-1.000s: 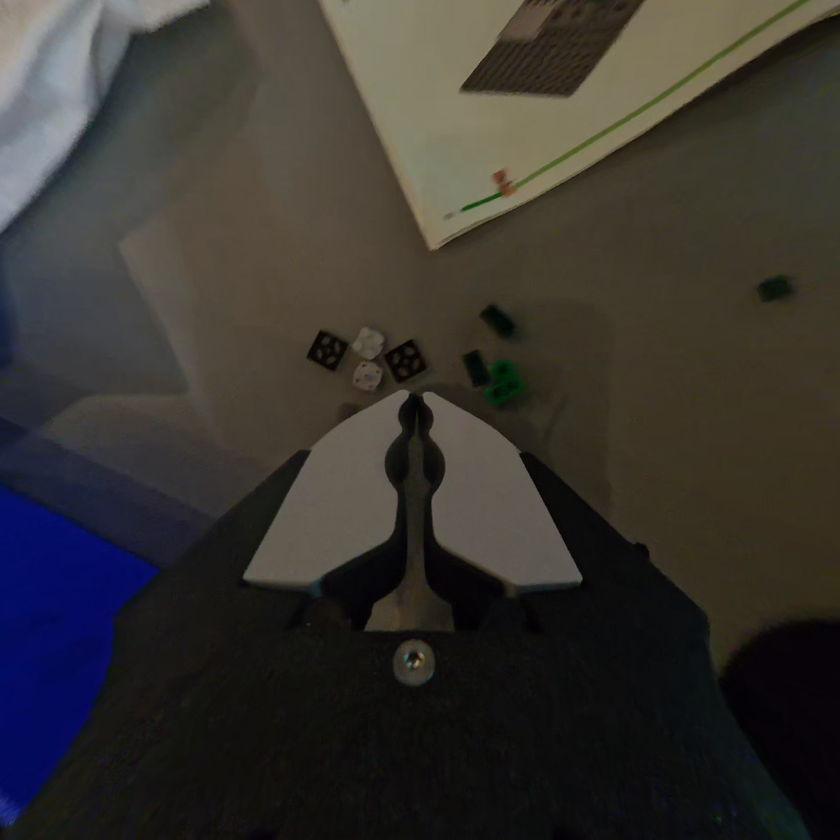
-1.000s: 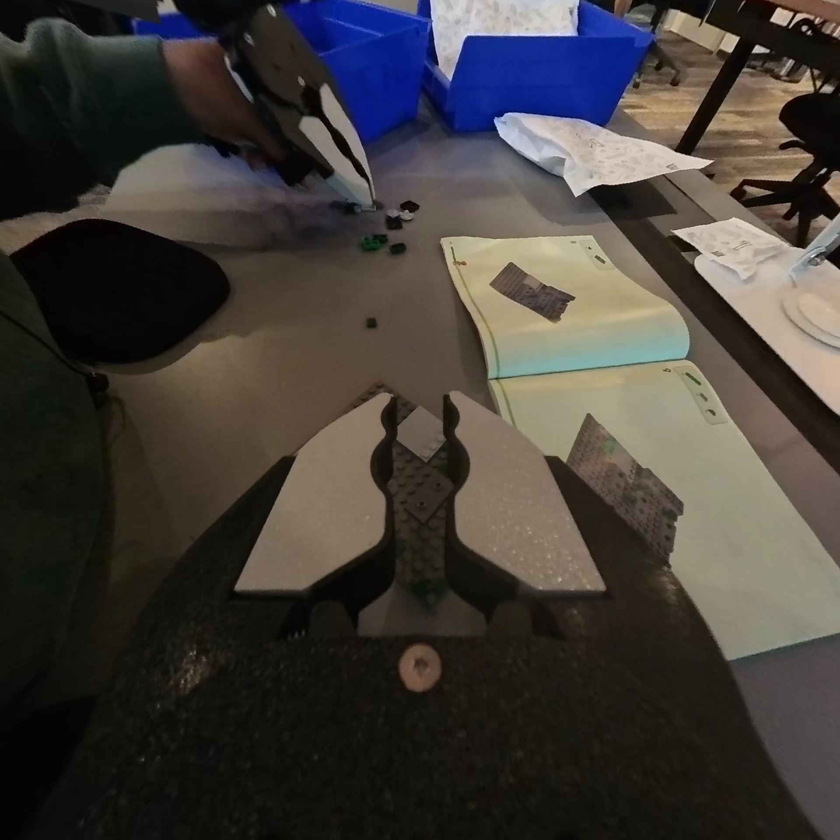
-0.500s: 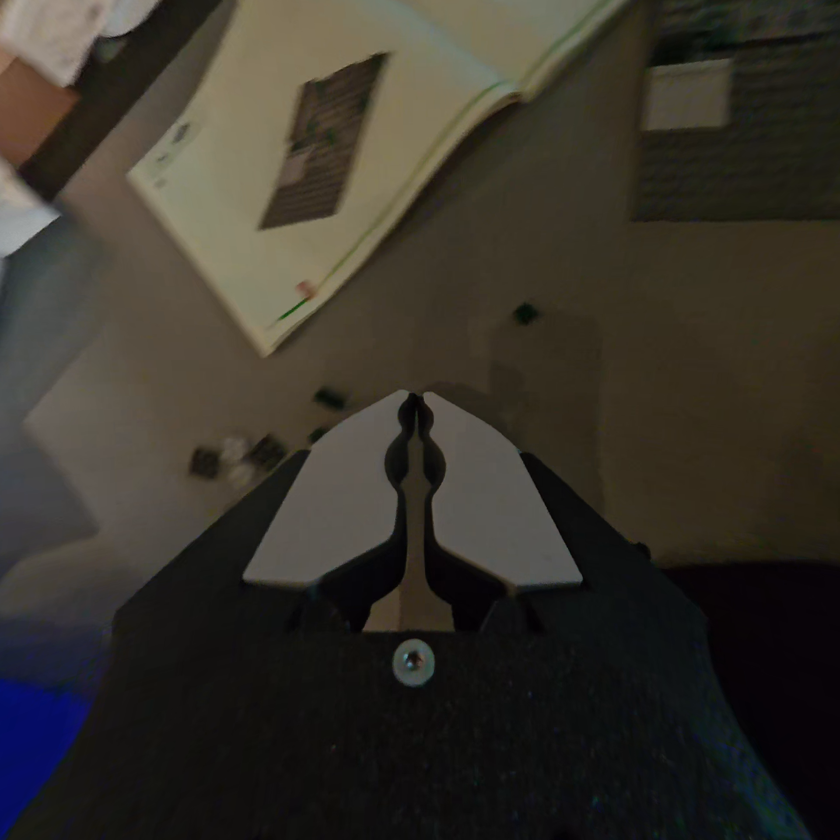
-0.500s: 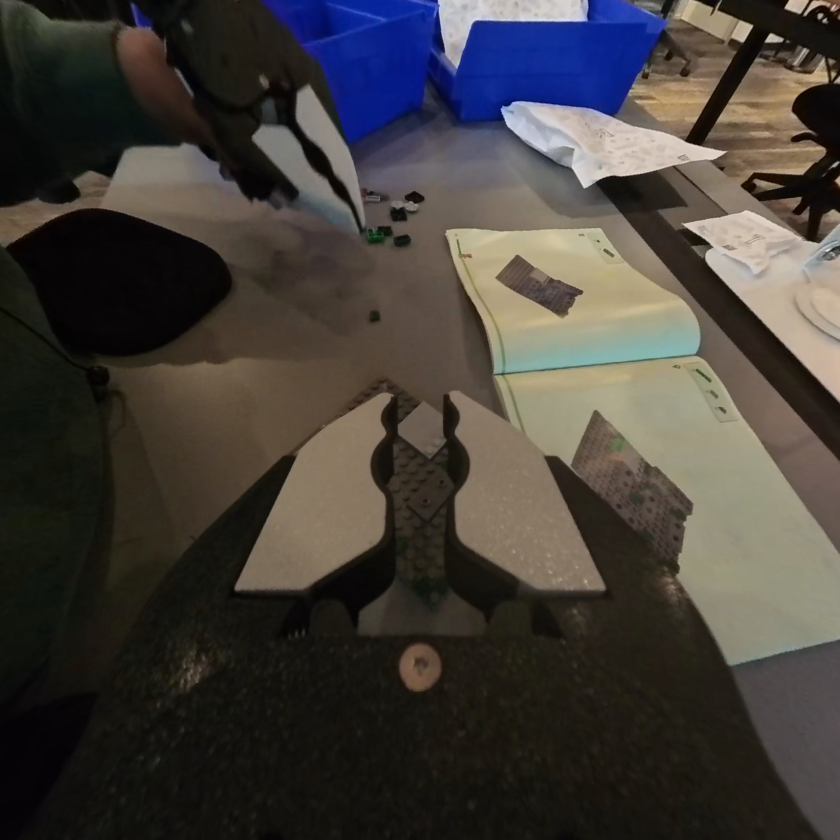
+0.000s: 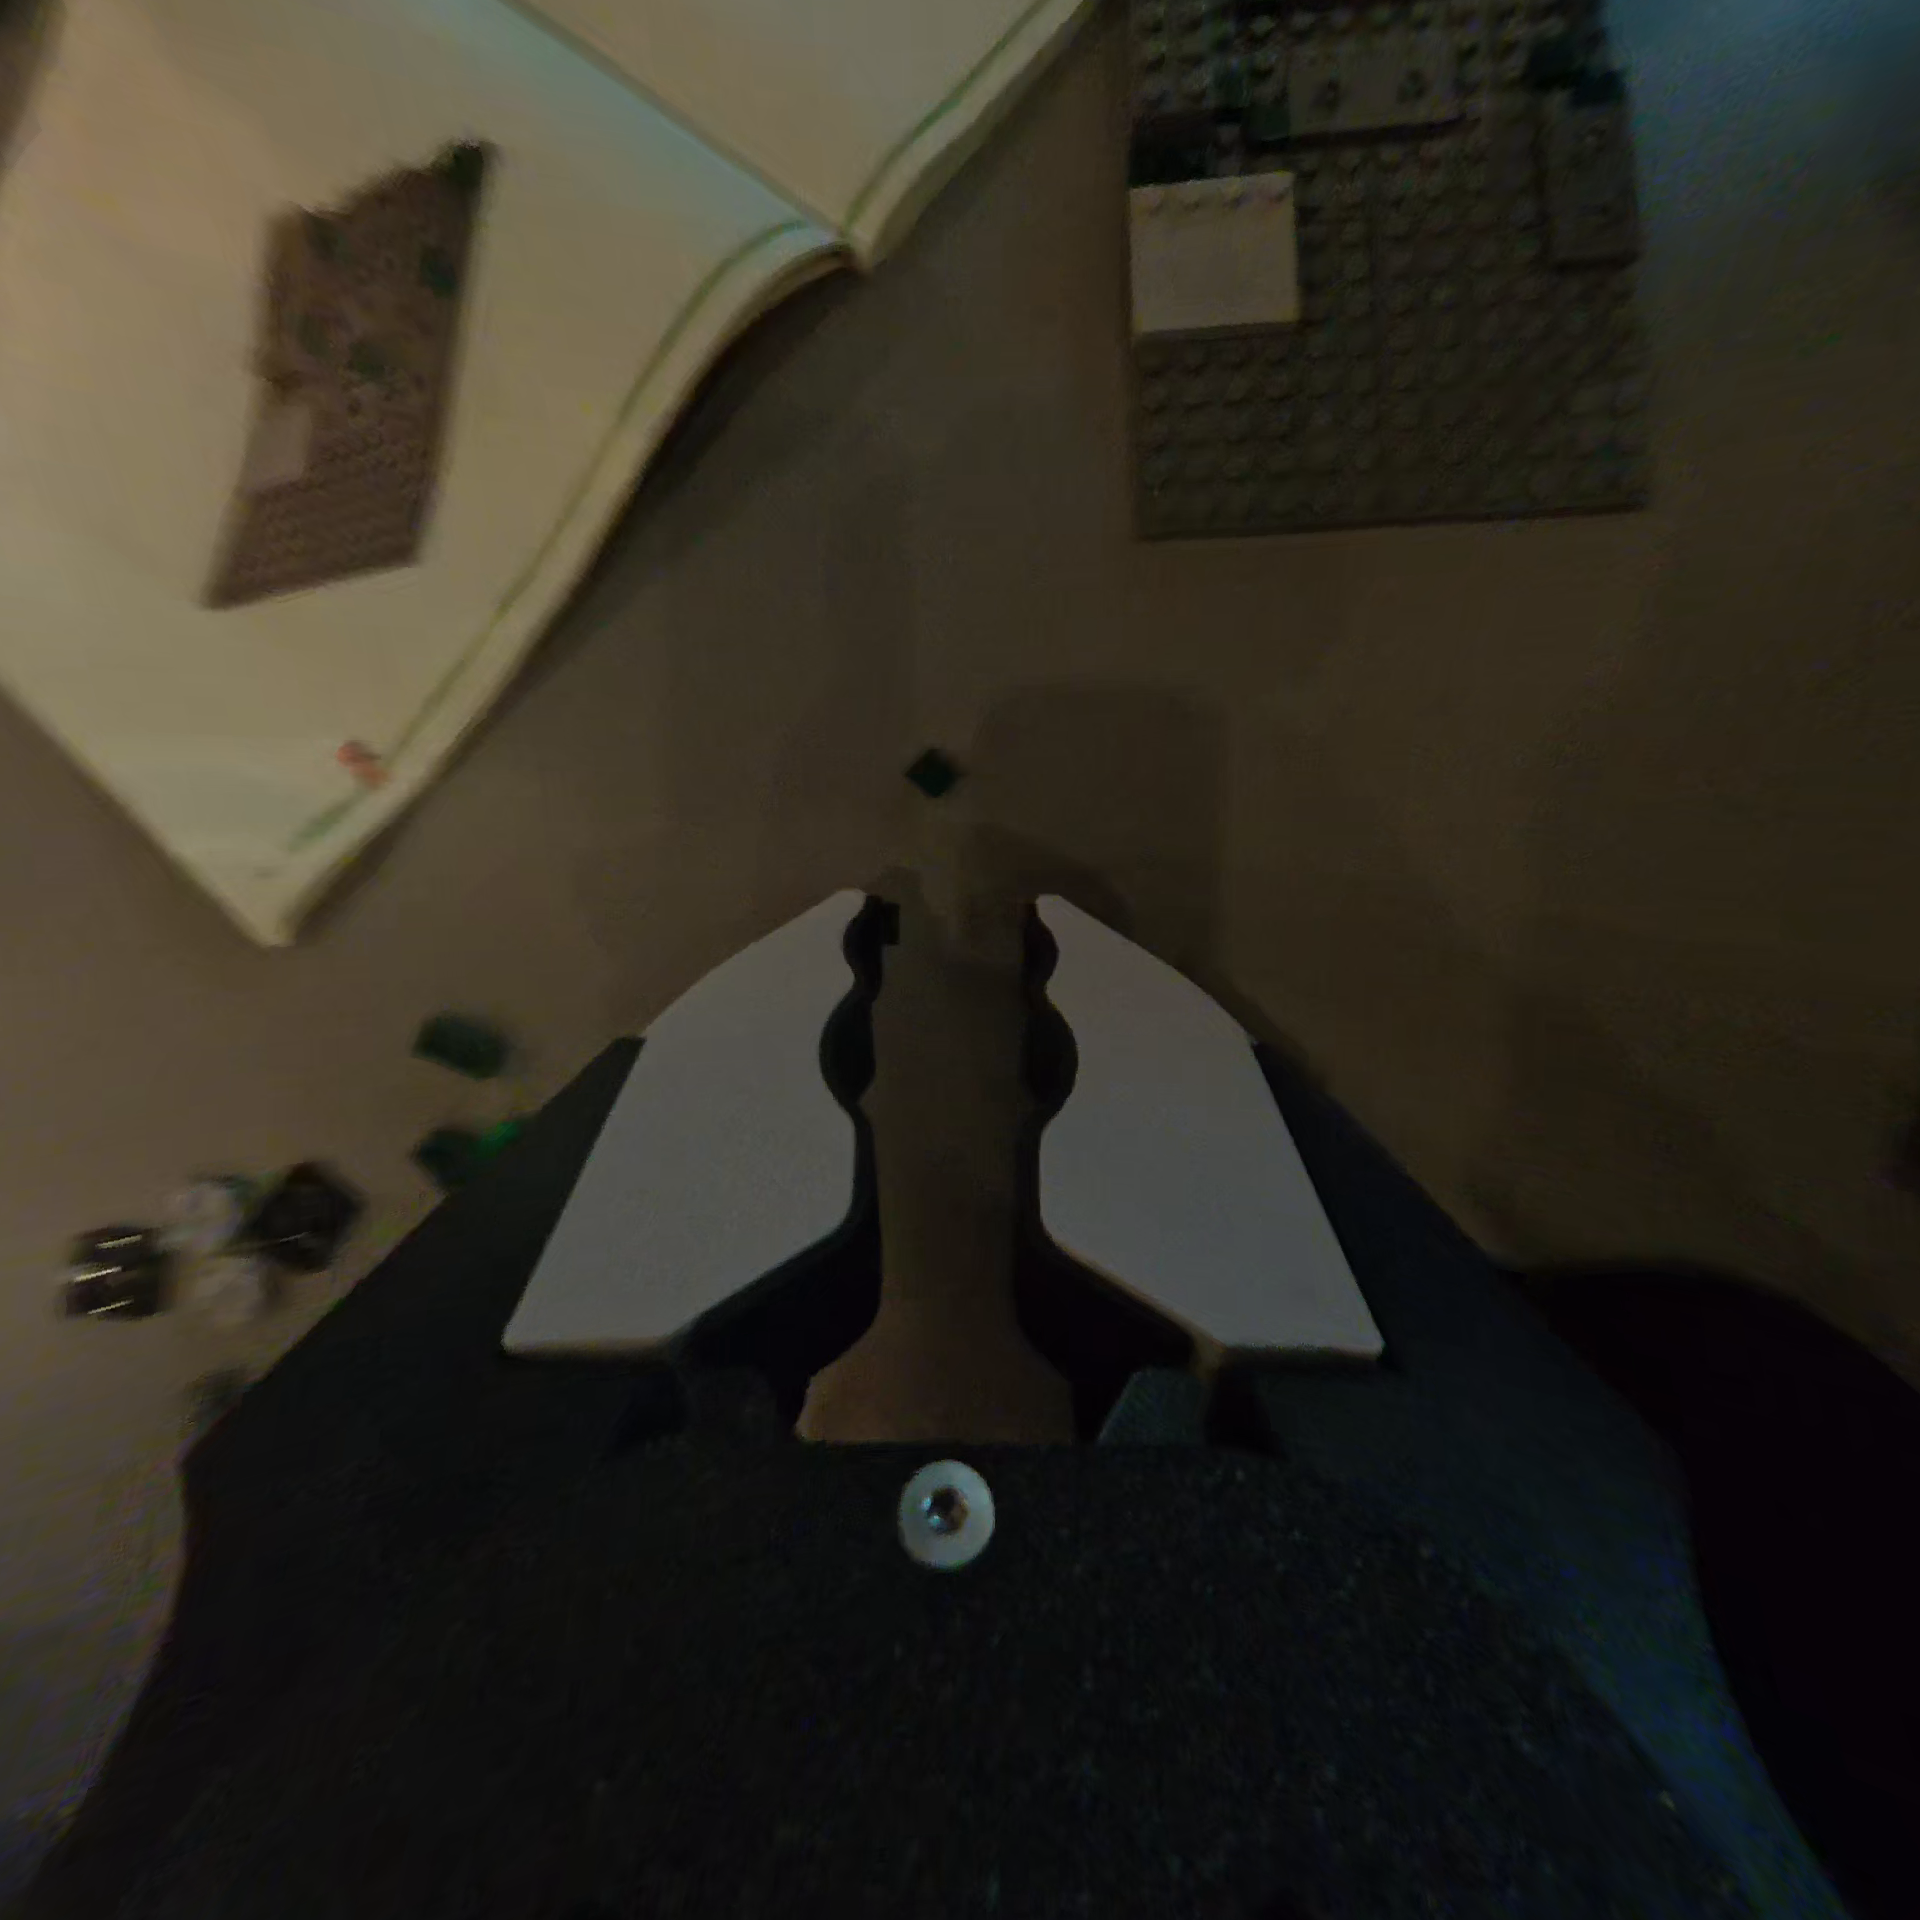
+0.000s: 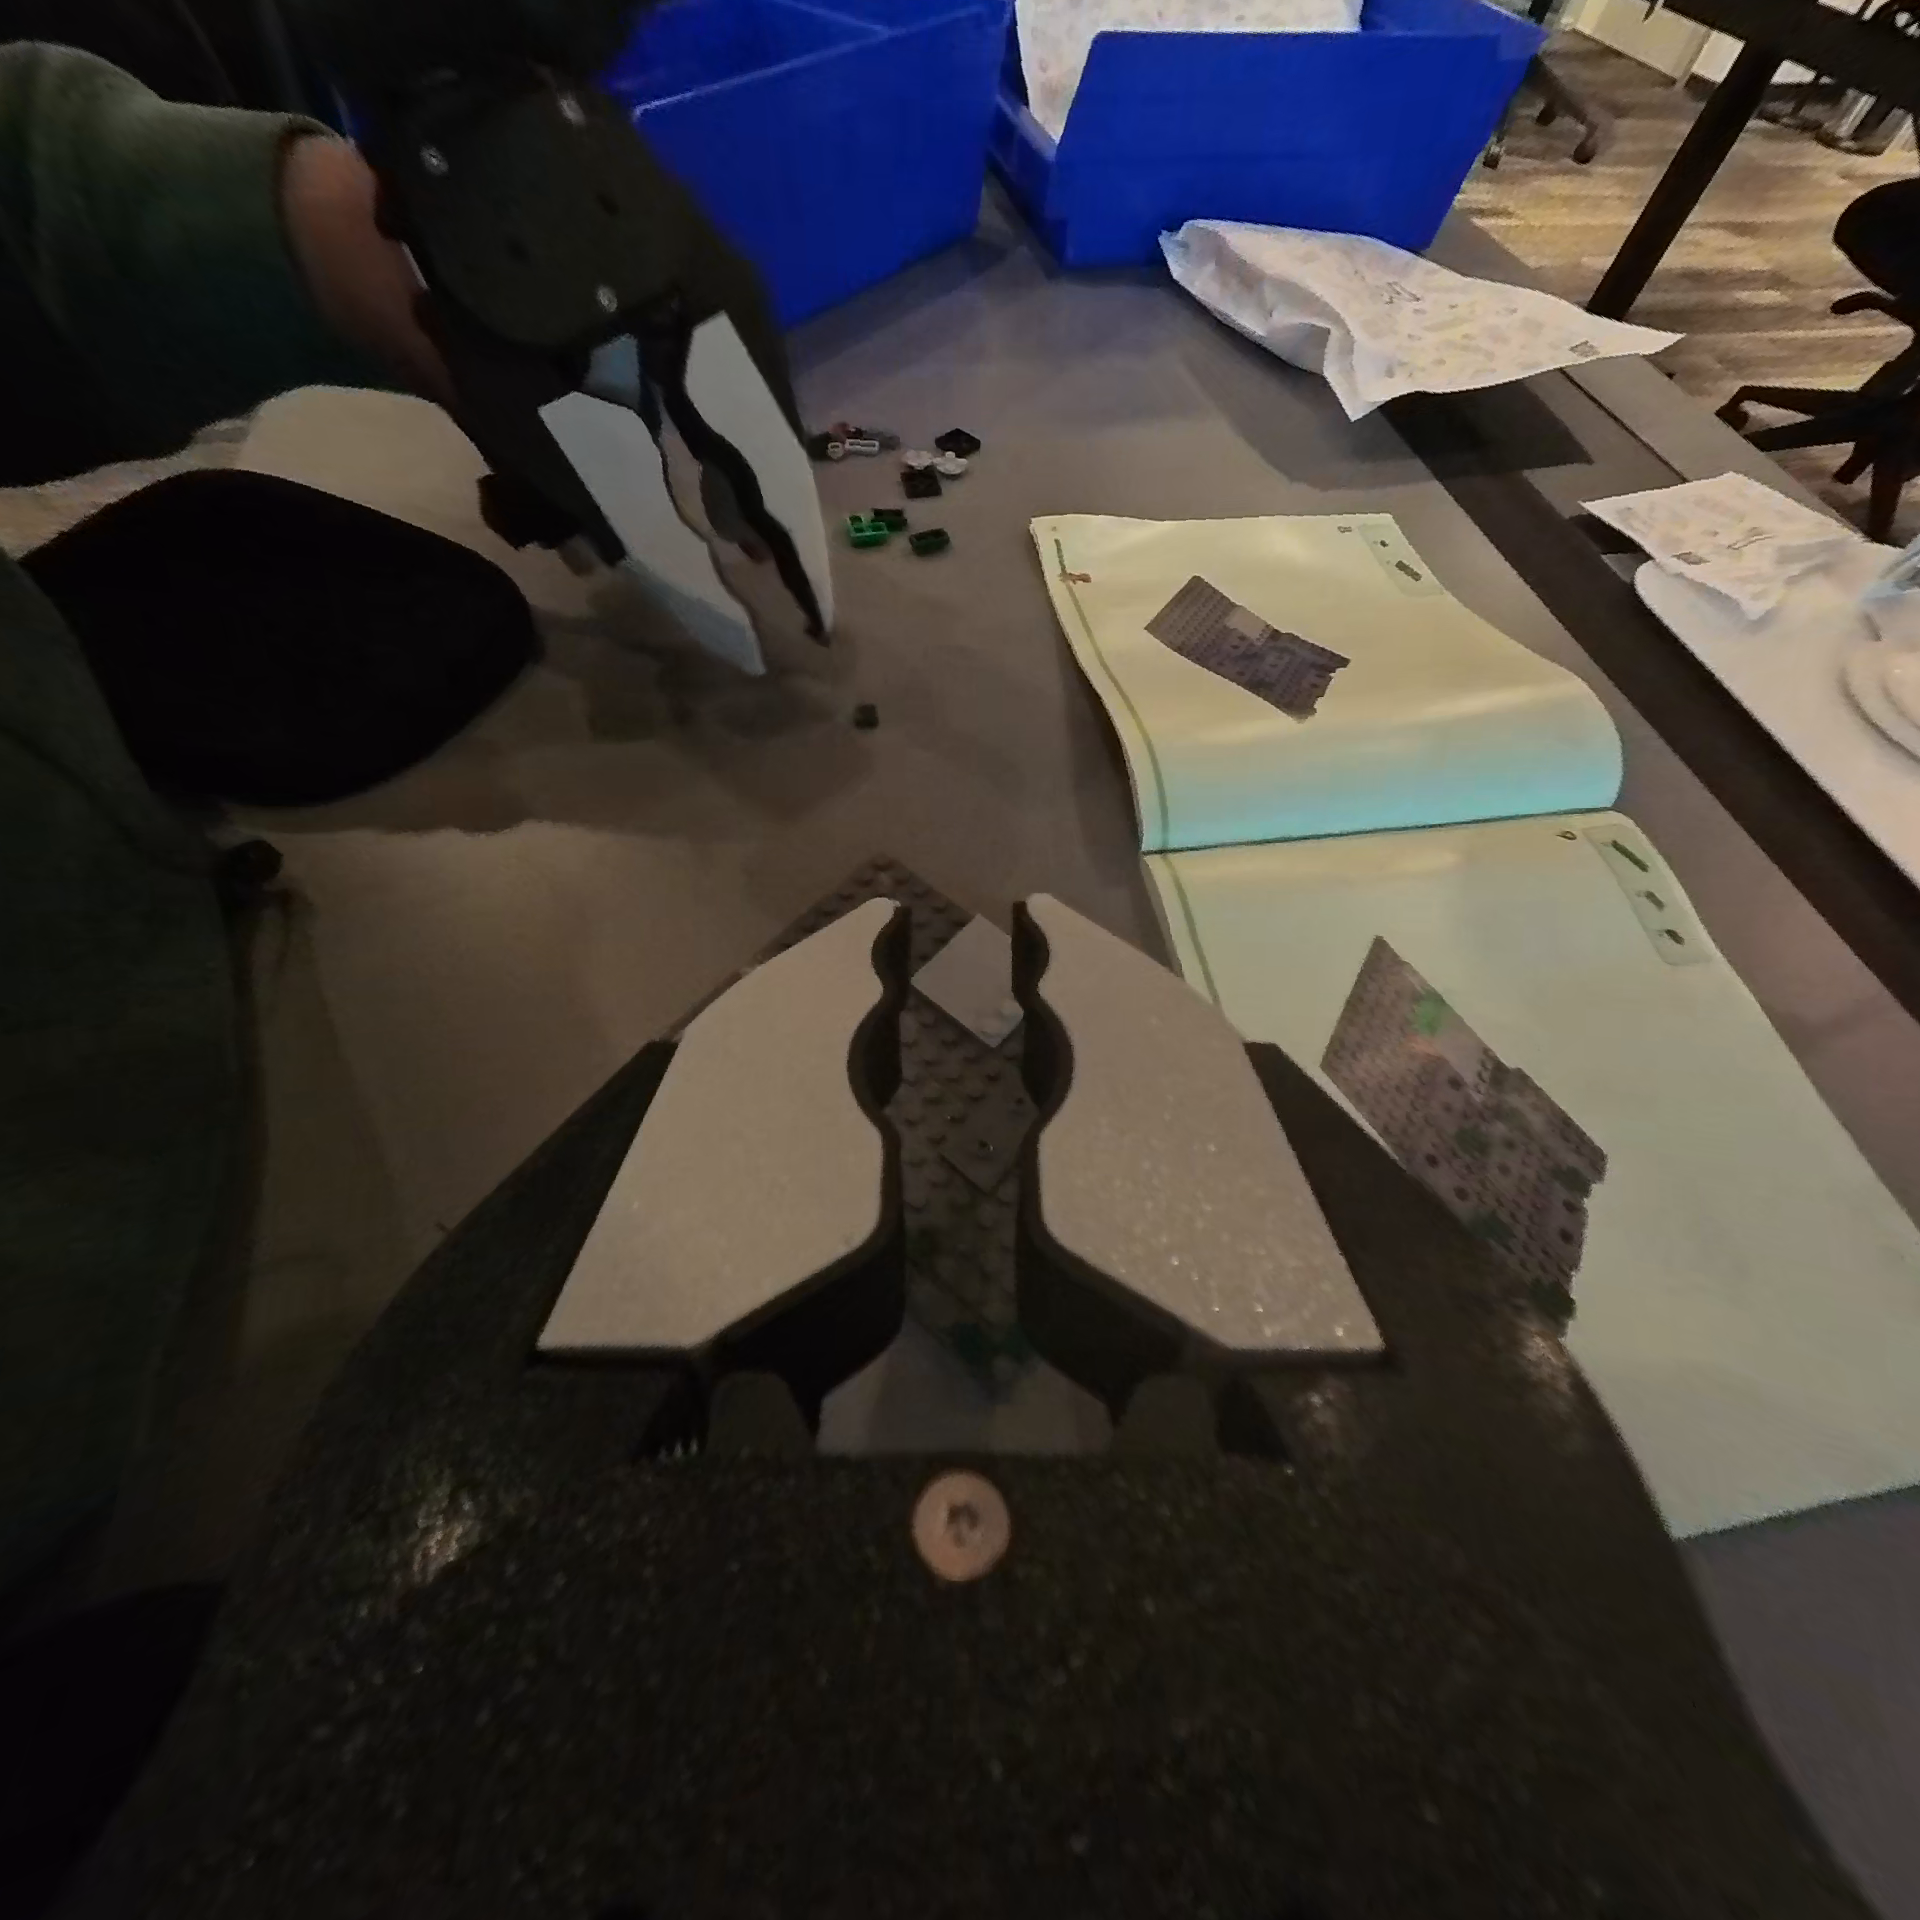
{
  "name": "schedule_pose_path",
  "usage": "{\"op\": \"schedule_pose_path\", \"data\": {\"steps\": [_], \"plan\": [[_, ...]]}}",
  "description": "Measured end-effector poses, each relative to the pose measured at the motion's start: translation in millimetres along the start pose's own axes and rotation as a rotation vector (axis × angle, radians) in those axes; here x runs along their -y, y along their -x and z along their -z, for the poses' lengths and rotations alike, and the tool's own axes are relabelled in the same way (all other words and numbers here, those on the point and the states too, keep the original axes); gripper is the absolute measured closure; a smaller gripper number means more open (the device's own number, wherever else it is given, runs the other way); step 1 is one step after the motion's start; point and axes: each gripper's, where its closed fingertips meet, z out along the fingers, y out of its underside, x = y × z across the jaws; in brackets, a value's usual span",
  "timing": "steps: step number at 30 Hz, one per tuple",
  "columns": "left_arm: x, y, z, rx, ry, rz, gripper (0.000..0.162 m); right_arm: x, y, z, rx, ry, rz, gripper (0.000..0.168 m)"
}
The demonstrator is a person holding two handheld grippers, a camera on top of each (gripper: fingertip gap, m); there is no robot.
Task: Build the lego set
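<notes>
A grey baseplate [image 5: 1382, 416] carrying a white plate [image 5: 1214, 255] lies on the table at the top right of the left wrist view. My left gripper [image 5: 954, 904] is open and empty, held low over the table just short of a single small dark green brick [image 5: 930, 772]. The right wrist view shows the same gripper [image 6: 790, 649] beside that brick [image 6: 865, 715]. My right gripper [image 6: 961, 909] is open and hovers over the baseplate [image 6: 956, 1143], with the white plate [image 6: 971, 982] showing between its fingers.
An open instruction booklet [image 6: 1351, 727] lies to the right of the baseplate. Several loose green, black and white pieces [image 6: 904, 499] lie beyond the left gripper. Blue bins [image 6: 1247, 125] and a white paper bag [image 6: 1382, 301] stand at the back. A black rounded object [image 6: 281, 623] lies at the left. Tip to tip, the grippers are about 20 cm apart.
My left gripper has swung away from the pile of loose pieces toward the single dark green brick, and its jaws have opened. My right gripper has stayed over the baseplate.
</notes>
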Motion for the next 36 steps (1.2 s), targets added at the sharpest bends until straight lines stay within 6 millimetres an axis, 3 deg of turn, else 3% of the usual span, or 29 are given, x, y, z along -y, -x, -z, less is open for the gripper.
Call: {"op": "schedule_pose_path", "data": {"steps": [4, 6, 9, 14, 30, 36], "plan": [[-3.8, -14.9, -5.6, -0.092, -0.001, 0.057, 0.131, 1.3, 3.1, -1.5, 0.010, 0.001, 0.001, 0.150], [-12.0, -7.5, -7.0, -0.054, 0.039, 0.081, 0.128, 1.9, 5.0, -2.4, 0.014, 0.004, 0.008, 0.150], [-7.3, 1.4, -1.0, -0.018, -0.004, 0.112, 0.124, 1.8, 6.9, -3.5, 0.017, 0.008, 0.014, 0.150], [-6.1, -3.6, 2.5, -0.018, -0.003, 0.071, 0.124, 3.8, 9.1, -4.9, 0.021, 0.008, 0.019, 0.150], [-10.3, -5.6, -8.5, -0.036, 0.024, 0.088, 0.155, 4.6, 13.3, -5.1, 0.026, 0.009, 0.027, 0.150], [1.5, -4.2, -5.6, -0.019, -0.045, 0.067, 0.162, 4.1, 20.8, -19.2, 0.067, 0.026, 0.031, 0.150]]}}
